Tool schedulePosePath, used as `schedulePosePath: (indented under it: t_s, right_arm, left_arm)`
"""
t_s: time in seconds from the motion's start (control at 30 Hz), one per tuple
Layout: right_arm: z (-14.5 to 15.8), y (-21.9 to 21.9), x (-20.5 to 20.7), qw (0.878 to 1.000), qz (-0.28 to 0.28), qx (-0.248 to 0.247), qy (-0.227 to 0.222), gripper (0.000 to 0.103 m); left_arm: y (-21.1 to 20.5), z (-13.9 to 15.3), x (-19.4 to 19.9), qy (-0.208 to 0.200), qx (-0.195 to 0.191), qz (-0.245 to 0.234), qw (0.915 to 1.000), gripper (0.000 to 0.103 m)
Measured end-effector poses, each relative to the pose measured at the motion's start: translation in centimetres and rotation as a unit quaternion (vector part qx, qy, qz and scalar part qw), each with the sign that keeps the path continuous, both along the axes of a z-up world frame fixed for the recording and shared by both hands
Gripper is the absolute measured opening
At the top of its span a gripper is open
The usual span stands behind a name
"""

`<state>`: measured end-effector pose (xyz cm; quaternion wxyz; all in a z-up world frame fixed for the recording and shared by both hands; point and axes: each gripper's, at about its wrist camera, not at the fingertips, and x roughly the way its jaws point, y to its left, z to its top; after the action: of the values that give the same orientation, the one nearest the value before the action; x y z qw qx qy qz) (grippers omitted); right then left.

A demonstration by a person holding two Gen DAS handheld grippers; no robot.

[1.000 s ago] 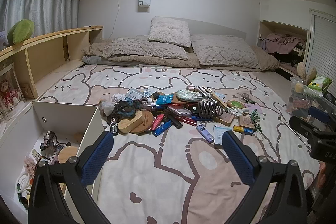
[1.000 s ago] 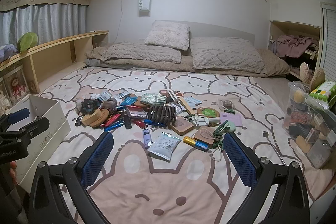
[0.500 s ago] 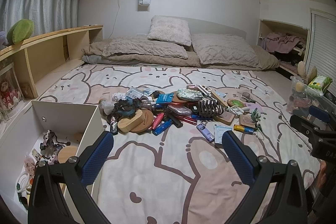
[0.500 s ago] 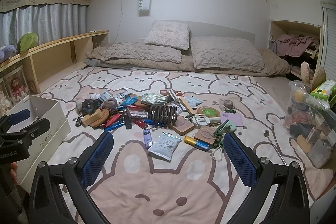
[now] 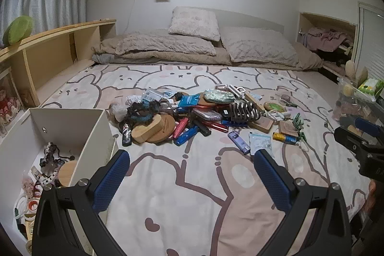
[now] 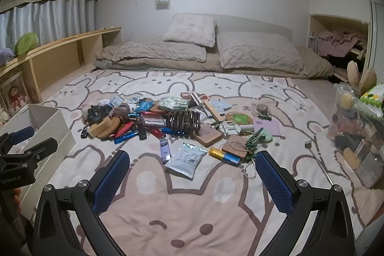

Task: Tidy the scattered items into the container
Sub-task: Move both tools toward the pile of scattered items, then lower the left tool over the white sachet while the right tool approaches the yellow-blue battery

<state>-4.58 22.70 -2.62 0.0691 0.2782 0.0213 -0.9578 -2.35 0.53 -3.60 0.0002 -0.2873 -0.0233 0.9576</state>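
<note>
- Since a second ago almost nothing has shifted: both views have only crept a little nearer the pile, and no item has changed place.
- Your left claw (image 5: 192, 174) is spread wide with nothing between its fingers, hovering over bare bedspread (image 5: 192, 196) at 6 o'clock of the pile.
- Your right claw (image 6: 192, 174) is likewise wide apart and empty, held low and short of the clutter, likely so you can choose a first target.
- The scattered items (image 5: 192, 114) lie heaped mid-bed; the silver sachet (image 6: 186, 158) and the battery (image 6: 224, 155) sit closest to your right claw, at 12 o'clock.
- The white container (image 5: 69, 126) stands open at 9 o'clock of the pile, touching the bed's left edge, some oddments already inside.
- It is near your left claw, so that hand suits the drop-offs.
</note>
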Motion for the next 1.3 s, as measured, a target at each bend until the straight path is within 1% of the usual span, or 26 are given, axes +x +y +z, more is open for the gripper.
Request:
schedulePosePath:
  t_s: [0.37, 0.67, 0.8, 0.9, 1.07, 1.3]
  right_arm:
    - [-2.5, 0.7, -2.3, 0.999, -0.008, -0.003, -0.036, 0.103]
    - [-4.5, 1.1, -4.0, 0.998, -0.018, -0.006, -0.067, 0.103]
    - [-5.6, 1.4, -4.8, 0.996, -0.024, -0.005, -0.082, 0.103]
    - [-6.4, 1.7, -5.4, 0.995, -0.030, -0.006, -0.094, 0.103]
    - [-7.9, 2.4, -6.4, 0.992, -0.040, -0.007, -0.116, 0.103]
    - [-10.0, 3.6, -7.6, 0.988, -0.055, -0.009, -0.142, 0.103]
  left_arm:
    - [0.7, -2.1, -2.4, -0.032, 0.000, -0.011, 0.9994, 0.103]
    - [1.0, -4.1, -4.6, -0.060, 0.017, -0.016, 0.9979, 0.103]
    - [1.6, -5.0, -5.3, -0.069, 0.019, -0.022, 0.9972, 0.103]
    - [2.1, -5.8, -6.1, -0.075, 0.017, -0.029, 0.9966, 0.103]
    - [3.2, -7.0, -7.3, -0.093, 0.026, -0.051, 0.9940, 0.103]
    - [5.8, -8.9, -8.8, -0.110, 0.021, -0.084, 0.9901, 0.103]
